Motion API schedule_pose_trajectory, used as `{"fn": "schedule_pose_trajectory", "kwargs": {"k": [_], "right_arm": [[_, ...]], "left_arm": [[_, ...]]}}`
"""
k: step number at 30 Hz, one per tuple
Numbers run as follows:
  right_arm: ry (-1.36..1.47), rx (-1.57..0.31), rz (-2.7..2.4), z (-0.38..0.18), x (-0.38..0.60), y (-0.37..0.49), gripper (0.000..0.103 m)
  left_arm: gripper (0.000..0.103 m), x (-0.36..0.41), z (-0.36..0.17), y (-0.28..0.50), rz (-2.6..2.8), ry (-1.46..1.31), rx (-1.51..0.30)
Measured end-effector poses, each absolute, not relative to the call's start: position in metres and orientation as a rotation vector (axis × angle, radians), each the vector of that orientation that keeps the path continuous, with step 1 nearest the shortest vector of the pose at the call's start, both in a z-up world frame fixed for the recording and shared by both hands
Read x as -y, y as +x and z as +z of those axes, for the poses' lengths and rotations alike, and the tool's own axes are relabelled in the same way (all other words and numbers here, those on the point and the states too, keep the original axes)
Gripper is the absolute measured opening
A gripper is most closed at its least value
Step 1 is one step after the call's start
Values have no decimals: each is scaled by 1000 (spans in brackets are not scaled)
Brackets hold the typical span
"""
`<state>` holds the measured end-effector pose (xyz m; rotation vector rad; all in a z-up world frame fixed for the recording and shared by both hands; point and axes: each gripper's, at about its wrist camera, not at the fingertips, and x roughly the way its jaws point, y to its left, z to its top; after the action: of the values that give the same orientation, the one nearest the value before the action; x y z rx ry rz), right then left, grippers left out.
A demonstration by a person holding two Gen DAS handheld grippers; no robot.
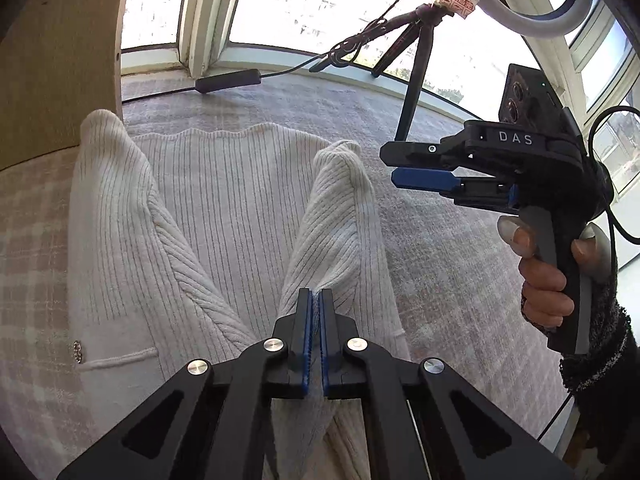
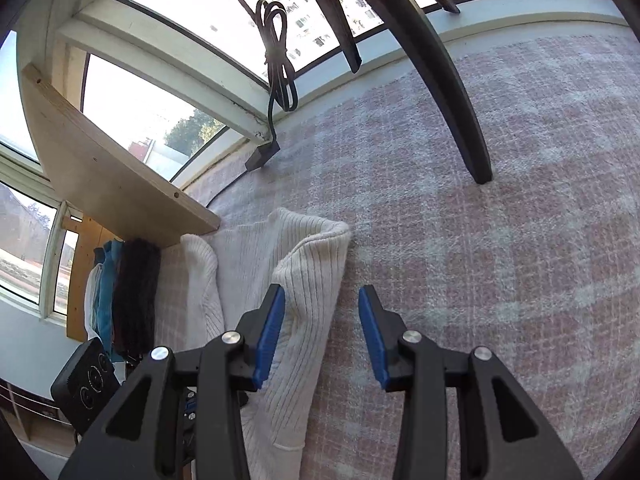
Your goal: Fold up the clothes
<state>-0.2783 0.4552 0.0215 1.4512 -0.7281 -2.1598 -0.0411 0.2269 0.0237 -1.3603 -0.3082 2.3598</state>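
A cream ribbed knit cardigan lies flat on a pink and white checked blanket, both sleeves folded in over the body. My left gripper is shut on the right sleeve near its lower end. In the left wrist view my right gripper hovers above the blanket to the right of the cardigan, held by a hand, its jaws apart. In the right wrist view the right gripper is open with nothing between its fingers, just above the cardigan's right edge.
A black tripod leg stands on the blanket ahead, with a coiled black cable and a plug block by the window. A wooden board sits at the left. Folded dark and blue clothes hang beyond it.
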Motion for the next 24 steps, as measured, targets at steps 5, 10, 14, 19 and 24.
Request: {"fn": "schedule_pose_trajectory", "kwargs": {"k": [5, 10, 14, 19, 24], "right_arm": [[1443, 677, -2120, 17, -439, -288, 49], [1427, 573, -2107, 8, -411, -301, 13], [1384, 367, -2206, 15, -391, -312, 7], [1430, 184, -2241, 27, -382, -308, 17], [1312, 313, -2208, 63, -405, -275, 28]], "left_arm": [[3, -212, 15, -30, 2402, -1363, 419], [16, -222, 12, -37, 2335, -1398, 416], [29, -214, 40, -18, 2425, -1335, 344], [31, -182, 59, 29, 2451, -1351, 335], [31, -160, 59, 80, 2429, -1427, 326]]}}
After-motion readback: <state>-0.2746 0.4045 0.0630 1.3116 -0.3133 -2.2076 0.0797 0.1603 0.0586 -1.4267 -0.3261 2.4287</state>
